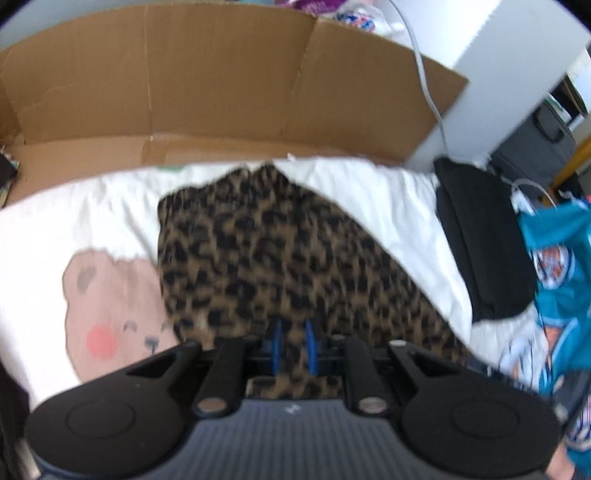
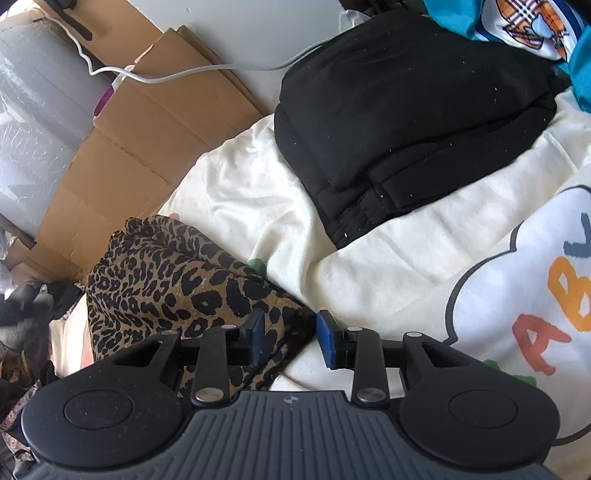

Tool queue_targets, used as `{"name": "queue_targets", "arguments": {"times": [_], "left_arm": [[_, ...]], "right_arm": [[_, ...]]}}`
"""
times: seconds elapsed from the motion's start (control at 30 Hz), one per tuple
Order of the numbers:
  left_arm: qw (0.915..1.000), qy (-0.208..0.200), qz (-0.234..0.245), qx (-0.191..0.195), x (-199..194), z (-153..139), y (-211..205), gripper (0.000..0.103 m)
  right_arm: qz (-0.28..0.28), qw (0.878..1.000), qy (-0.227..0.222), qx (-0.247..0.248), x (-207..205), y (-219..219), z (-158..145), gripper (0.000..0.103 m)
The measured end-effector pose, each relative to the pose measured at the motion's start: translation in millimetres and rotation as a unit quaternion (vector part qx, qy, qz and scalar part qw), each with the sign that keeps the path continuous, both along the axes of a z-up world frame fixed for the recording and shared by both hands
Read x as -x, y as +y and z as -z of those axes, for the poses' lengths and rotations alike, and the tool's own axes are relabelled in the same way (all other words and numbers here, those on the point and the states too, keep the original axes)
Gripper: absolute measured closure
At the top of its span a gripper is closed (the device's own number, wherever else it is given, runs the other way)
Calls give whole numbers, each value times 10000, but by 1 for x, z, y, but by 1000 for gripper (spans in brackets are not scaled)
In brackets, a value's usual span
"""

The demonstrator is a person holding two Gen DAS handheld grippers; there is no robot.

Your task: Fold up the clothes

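While the leopard-print garment (image 1: 258, 251) lies spread over the white blanket (image 1: 369, 199) on the bed, the left claw (image 1: 293, 347) is clenched on its near edge: the two blue pads sit close together with patterned cloth bunched between them and more cloth showing under the claw's frame. From this claw the garment runs away toward the flattened cardboard (image 1: 221, 74) propped behind the bed, and a bear face printed on the blanket (image 1: 110, 314) shows just to its left. The left wrist picture is blurred, so finer folds cannot be made out. In the right wrist view the right claw (image 2: 290, 341) is released, its blue pads (image 2: 327, 339) standing apart; the garment (image 2: 177, 280) lies crumpled ahead and to the left, its near corner reaching under the left finger and into the gap, while the right pad hangs over bare blanket (image 2: 258, 199). A folded black garment (image 2: 406, 110) rests on the blanket farther ahead and to the right, well apart from the leopard print, with a teal printed shirt (image 2: 517, 26) beyond it.
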State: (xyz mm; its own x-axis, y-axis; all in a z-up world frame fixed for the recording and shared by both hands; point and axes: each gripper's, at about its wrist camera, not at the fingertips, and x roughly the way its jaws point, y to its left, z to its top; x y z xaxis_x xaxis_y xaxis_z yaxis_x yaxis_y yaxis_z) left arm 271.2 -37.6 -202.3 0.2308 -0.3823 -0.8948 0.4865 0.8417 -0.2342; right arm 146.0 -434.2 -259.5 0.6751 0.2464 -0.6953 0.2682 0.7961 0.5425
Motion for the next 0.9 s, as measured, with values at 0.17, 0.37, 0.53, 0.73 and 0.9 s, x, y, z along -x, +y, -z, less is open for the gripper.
{"name": "queue_targets", "arguments": {"times": [0.17,0.37,0.53,0.73,0.9], "left_arm": [[9995,-175,-225,-114,-36,7,-36,89],[9978,-219,-612,-128,-77,21,-78,89],[9950,84,-962,-270,-99,43,-102,89],[9895,375,-1201,-708,-113,61,-120,87],[9865,367,-1086,-1166,-123,70,-135,74]], "right_arm": [[-54,9999,-23,141,-4,1,-1,70],[-186,9993,-133,296,-9,2,-6,70],[-386,9981,-173,448,-12,7,-10,70],[-544,9969,-221,533,-12,11,-14,70],[-579,9964,-207,584,-14,11,-14,70]]}}
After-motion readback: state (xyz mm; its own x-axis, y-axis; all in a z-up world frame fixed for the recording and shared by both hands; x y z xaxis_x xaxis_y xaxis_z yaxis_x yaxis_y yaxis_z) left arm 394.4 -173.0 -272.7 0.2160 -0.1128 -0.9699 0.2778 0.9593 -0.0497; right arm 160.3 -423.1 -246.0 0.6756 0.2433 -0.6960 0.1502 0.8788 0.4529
